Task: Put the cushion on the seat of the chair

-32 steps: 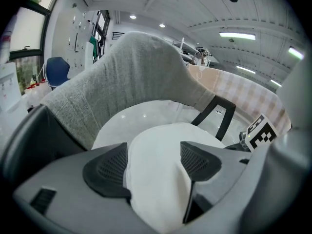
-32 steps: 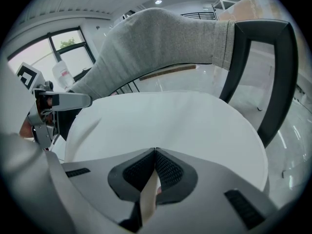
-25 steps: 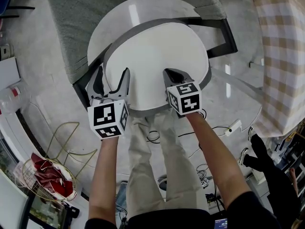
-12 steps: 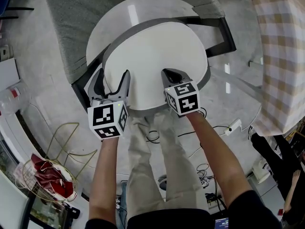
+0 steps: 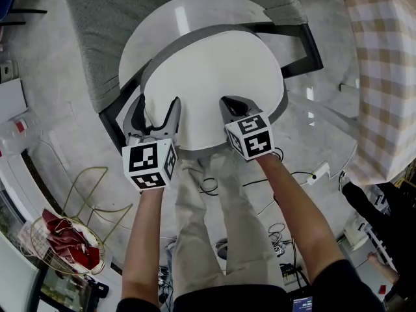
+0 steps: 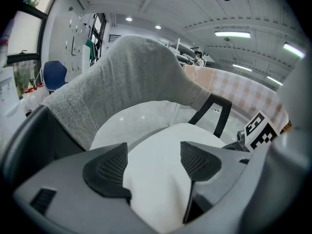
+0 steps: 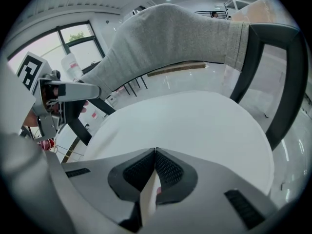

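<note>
Grippers up close, side by side on the near rim of the cushion [image 5: 211, 83]. The left gripper [image 5: 158, 108] has its jaws spread wide, the white rim lying between the two pads and not clamped. The right gripper [image 5: 229, 103], just beside it along the same rim, has its jaws pinched tight on a thin fold of the cushion's edge, so that side is doing the holding. The cushion itself, round and white, lies over the chair's round white seat [image 5: 162, 25], shifted toward the person so a crescent of seat shows beyond it. Whether it rests fully on the seat or is held just above, I cannot tell. Beyond that, the black frame [image 5: 305, 47] rises on the right, and the grey fabric backrest [image 5: 104, 38] curves round behind. Off to the far right hangs a checked tablecloth [image 5: 383, 77].
</note>
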A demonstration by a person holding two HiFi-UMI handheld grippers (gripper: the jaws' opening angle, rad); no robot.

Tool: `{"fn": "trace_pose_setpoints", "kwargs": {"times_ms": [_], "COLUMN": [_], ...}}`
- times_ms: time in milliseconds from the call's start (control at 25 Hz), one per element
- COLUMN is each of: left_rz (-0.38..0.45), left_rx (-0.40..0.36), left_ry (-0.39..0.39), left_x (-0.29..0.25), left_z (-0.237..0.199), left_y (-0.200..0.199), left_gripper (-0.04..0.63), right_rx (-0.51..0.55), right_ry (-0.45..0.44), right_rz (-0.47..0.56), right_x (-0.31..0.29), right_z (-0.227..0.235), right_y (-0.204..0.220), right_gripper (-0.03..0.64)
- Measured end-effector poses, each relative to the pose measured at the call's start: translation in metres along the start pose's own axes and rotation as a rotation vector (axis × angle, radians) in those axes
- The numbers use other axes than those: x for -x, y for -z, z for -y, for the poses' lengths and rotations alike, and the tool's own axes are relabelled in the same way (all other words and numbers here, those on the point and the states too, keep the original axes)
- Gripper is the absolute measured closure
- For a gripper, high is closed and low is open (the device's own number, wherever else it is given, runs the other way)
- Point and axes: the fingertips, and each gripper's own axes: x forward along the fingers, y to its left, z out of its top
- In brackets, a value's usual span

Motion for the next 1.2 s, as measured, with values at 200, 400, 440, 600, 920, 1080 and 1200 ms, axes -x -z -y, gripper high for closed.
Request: {"fn": "trace_pose_setpoints", "kwargs": {"times_ms": [200, 400, 440, 600, 920, 1080, 1200], "left_rz": [-0.001, -0.005, -0.006, -0.007, -0.011, -0.025, -0.013], "left_rx": [0.001, -0.001, -0.002, -0.005, -0.030, -0.027, -0.034], "left_ry": [0.007, 0.017, 0.023, 0.048, 0.106, 0.158, 0.183], "left_x": [0.001, 0.006, 0.008, 0.019, 0.045, 0.063, 0.073], "left_z": [0.001, 0.005, 0.006, 0.014, 0.037, 0.054, 0.063], "left_y": [0.000, -0.003, -0.005, -0.014, -0.033, -0.041, -0.054], "left_gripper": [0.264, 0.264, 0.264, 0.264, 0.264, 0.265, 0.267], "right_rx": [-0.003, -0.047, -0.042, -0.045, -0.096, -0.096, -0.090], "right_ry": [-0.011, -0.001, 0.005, 0.029, 0.055, 0.049, 0.053], "right_rz": [-0.004, 0.014, 0.020, 0.044, 0.107, 0.132, 0.157], "right_x": [0.000, 0.010, 0.015, 0.038, 0.076, 0.099, 0.116], "right_z": [0.000, 0.003, 0.003, 0.010, 0.006, -0.010, -0.019], "right_y": [0.000, -0.006, -0.008, -0.022, -0.057, -0.070, -0.083], "right_gripper": [0.598, 0.598, 0.598, 0.598, 0.598, 0.598, 0.598]}}
